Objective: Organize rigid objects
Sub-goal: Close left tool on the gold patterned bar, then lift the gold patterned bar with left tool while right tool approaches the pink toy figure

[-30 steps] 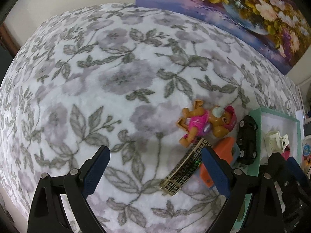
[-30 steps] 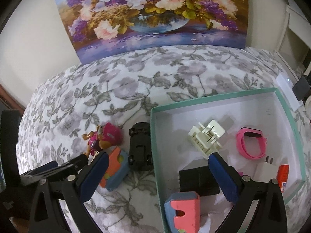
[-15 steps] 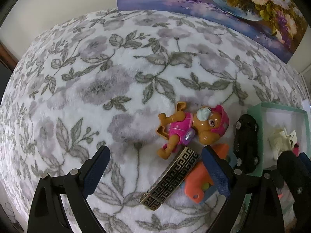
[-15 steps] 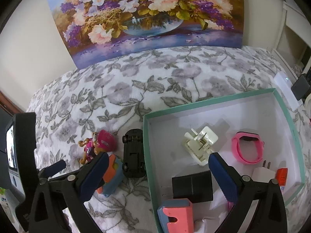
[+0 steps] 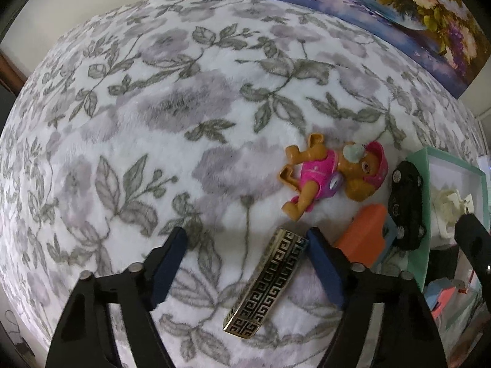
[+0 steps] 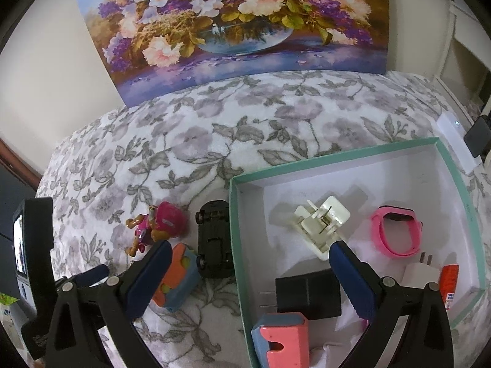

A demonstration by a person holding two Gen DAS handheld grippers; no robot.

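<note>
Gold-patterned bar [image 5: 266, 282] lay flat on the floral blanket [image 5: 159, 128] between the left gripper [image 5: 245, 251] jaws, which had just been narrowing but pinched nothing, seemingly lining up a grasp, while the right gripper [image 6: 248, 256] hung spread over the teal box [image 6: 460, 178] rim.

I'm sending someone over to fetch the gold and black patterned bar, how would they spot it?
On the floral blanket, left of the teal-rimmed box, four things lie loose. The bar lies nearest the left gripper: long, flat, gold with black maze lines, unlike the toys.
</note>
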